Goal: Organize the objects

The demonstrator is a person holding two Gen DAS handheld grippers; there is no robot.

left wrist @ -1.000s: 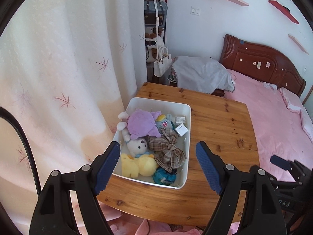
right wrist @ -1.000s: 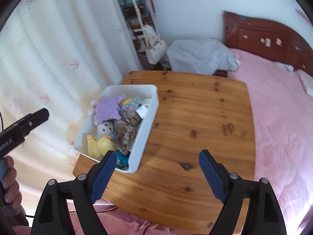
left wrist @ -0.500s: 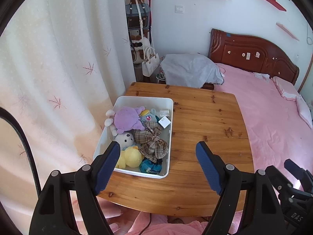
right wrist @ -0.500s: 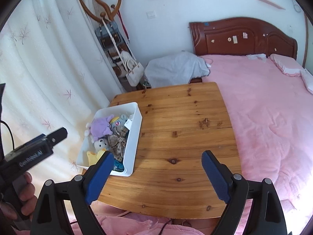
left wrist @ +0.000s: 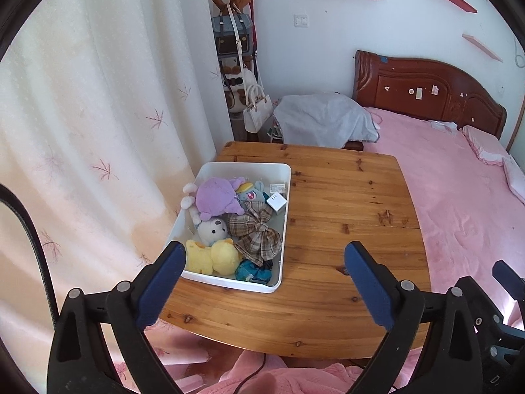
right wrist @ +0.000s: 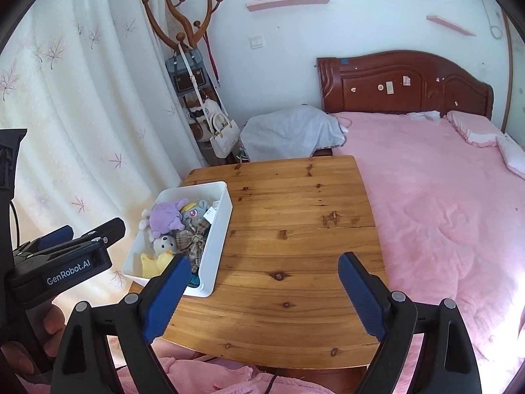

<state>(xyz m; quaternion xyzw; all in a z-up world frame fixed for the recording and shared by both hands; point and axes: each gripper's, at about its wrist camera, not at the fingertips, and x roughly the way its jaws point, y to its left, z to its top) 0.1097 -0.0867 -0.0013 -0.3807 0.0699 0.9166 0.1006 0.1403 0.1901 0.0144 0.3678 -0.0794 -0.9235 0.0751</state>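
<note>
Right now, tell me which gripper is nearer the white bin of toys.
Left. The left gripper hangs open just before the white bin's near end; the right gripper is open over bare table to the bin's right.

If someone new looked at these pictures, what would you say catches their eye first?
Probably the white bin full of soft toys, with a purple plush on top, sitting at the left edge of the wooden table beside the curtain. Next, the pink bed to the right. Both grippers, left and right, hang open and empty above the table's near edge.
</note>
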